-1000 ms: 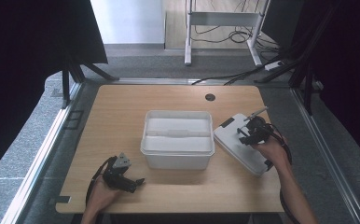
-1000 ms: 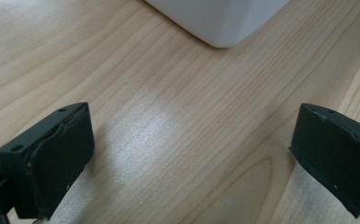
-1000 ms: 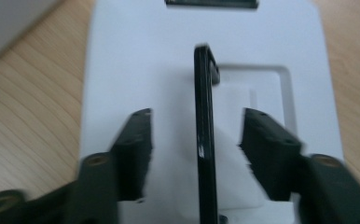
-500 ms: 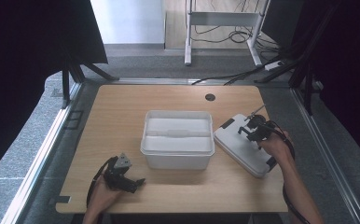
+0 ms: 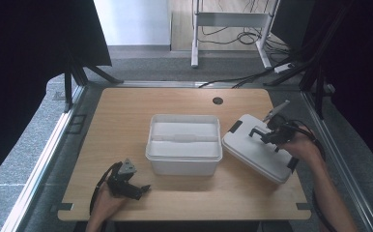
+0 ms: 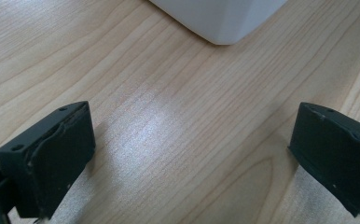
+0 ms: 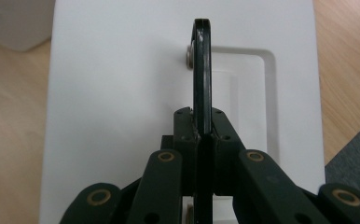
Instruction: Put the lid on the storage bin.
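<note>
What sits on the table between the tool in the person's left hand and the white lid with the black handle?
In the high view, the open white box stands between the left gripper and the lid, whose handle the right gripper pinches.

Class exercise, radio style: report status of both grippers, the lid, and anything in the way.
Right gripper shut on the lid's black handle. Left gripper open, low over bare table. White lid lies right of the open box. Nothing between them.
</note>
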`<action>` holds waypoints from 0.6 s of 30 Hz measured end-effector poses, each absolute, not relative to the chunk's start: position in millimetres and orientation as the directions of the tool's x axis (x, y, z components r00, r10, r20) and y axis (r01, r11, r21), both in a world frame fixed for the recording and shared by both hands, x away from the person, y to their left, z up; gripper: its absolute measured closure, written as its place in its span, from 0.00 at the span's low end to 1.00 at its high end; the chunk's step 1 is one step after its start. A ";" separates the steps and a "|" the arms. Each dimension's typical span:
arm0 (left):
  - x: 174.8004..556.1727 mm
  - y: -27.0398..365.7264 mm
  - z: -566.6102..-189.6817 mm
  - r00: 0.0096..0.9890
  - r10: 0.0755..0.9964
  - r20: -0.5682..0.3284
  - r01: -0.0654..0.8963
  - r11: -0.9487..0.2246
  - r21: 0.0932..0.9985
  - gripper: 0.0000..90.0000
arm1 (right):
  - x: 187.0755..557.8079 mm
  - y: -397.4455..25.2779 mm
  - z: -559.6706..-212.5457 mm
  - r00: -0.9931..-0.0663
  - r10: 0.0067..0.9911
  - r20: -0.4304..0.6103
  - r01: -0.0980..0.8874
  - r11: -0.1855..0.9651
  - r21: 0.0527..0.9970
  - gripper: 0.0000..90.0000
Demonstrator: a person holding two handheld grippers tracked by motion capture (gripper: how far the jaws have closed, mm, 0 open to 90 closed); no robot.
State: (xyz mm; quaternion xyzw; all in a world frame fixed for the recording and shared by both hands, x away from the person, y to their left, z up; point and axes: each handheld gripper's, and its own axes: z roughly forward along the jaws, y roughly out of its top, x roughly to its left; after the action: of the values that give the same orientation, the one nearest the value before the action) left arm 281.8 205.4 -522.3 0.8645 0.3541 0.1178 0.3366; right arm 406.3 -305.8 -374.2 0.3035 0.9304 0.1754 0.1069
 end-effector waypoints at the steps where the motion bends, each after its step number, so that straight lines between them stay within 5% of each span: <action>1: 281.8 205.4 -522.3 0.722 0.691 -0.034 0.532 -0.523 0.666 0.00 | 404.8 -306.3 -369.7 -0.799 0.595 -0.084 0.522 0.756 0.395 0.93; 18: 281.6 205.4 -522.1 0.720 0.693 -0.038 0.534 -0.519 0.668 0.01 | 384.7 -293.3 -287.3 -0.888 0.447 -0.110 0.352 0.813 0.464 0.93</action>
State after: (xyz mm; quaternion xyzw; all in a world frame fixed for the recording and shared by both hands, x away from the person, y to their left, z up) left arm 281.6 205.4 -522.1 0.8634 0.3551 0.1173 0.3386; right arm 384.7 -293.3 -287.3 0.2114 0.9460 0.2211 0.1074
